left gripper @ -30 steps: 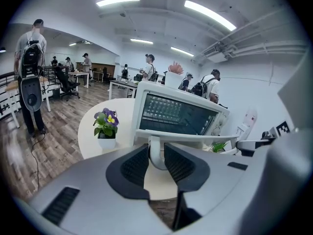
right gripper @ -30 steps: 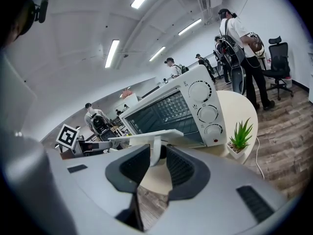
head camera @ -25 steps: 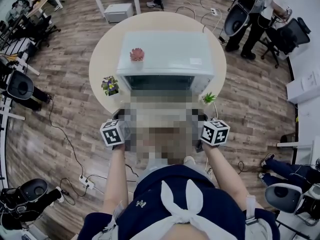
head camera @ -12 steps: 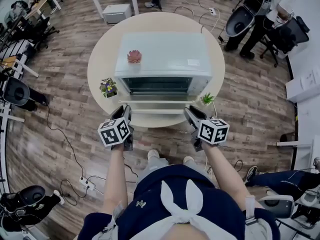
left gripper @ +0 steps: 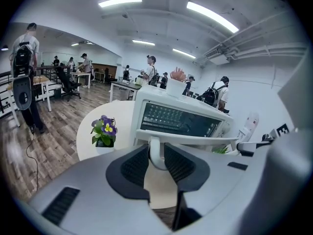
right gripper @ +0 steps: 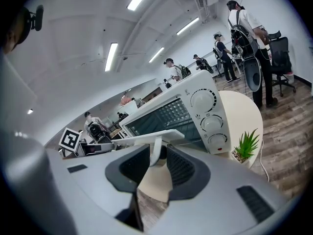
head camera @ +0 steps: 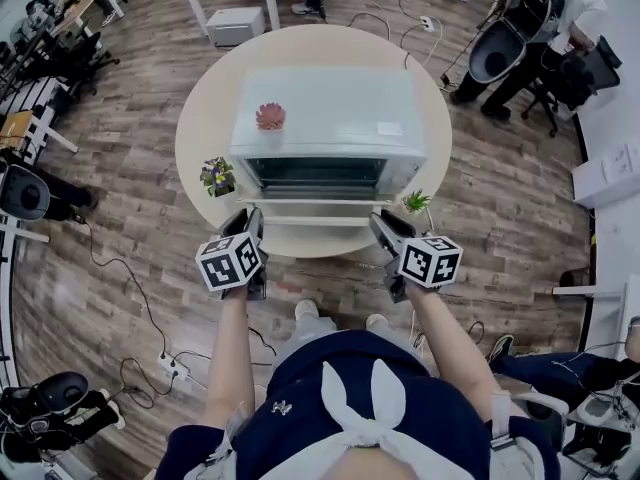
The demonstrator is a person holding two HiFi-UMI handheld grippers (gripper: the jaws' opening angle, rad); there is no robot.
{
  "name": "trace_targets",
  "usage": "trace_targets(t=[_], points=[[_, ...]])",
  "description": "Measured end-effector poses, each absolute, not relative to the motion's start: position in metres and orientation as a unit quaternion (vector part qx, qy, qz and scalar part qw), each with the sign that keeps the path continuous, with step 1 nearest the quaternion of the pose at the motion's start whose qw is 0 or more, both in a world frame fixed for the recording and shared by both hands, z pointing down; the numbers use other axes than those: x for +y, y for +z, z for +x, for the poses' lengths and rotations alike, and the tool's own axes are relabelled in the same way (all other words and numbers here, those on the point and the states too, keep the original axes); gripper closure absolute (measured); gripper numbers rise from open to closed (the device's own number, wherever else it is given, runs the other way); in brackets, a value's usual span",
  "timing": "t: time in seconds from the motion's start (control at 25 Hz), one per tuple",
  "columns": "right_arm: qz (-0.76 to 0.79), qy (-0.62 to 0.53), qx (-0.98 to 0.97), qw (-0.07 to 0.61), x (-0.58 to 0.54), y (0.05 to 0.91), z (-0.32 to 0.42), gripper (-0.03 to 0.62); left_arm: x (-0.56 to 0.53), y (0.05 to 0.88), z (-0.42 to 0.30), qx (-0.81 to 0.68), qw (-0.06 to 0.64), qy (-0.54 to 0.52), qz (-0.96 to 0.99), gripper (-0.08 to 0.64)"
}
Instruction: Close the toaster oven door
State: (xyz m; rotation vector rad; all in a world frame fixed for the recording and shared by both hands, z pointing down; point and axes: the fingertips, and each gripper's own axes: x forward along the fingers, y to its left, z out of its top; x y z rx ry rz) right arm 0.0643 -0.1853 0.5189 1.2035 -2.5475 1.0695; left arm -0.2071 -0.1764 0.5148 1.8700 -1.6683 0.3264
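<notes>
As left gripper (head camera: 252,224) and right gripper (head camera: 381,224) clamp its handle (head camera: 318,222), open door (head camera: 318,211) lies near table (head camera: 200,128) edge.

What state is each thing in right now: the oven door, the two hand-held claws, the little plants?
Toaster oven door: open, swung down.
Left gripper: shut on the door handle, left end.
Right gripper: shut on the door handle, right end.
Pink succulent: upright on top of the toaster oven.
Purple flower pot: upright on the table.
Green plant: upright on the table.
</notes>
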Motion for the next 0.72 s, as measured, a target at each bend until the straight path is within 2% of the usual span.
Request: trace_targets(t=[0.72], points=[[0.39, 0.363, -0.844, 0.065, -0.204, 0.506, 0.064, 0.477, -0.194, 0.502, -0.209, -0.633, 0.304, 0.101, 0.705, 0.448]])
